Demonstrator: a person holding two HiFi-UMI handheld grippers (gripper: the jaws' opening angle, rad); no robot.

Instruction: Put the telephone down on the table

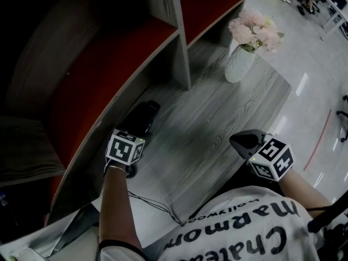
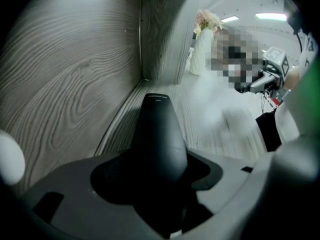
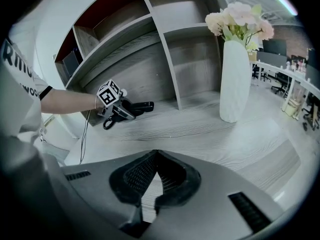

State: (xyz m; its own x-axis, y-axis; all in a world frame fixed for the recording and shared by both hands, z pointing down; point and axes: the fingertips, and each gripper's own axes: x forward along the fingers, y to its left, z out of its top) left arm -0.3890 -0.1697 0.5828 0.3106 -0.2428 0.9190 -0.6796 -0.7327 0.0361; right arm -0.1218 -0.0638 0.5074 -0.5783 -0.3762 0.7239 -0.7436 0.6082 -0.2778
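Left hand-held gripper (image 2: 157,171) grips telephone (image 2: 158,126); lower end hidden.

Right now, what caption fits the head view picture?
Left gripper holds a black telephone at the grey table; right gripper hangs shut, vase beyond.

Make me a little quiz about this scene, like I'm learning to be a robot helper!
1. Which gripper has the phone between its jaws?
A) left gripper
B) right gripper
C) neither

2. True or false: the white vase stands upright and has flowers in it.

3. Fill in the word: the vase stands on the grey wooden ____.

Key: 1 A. 2 true. 3 table.
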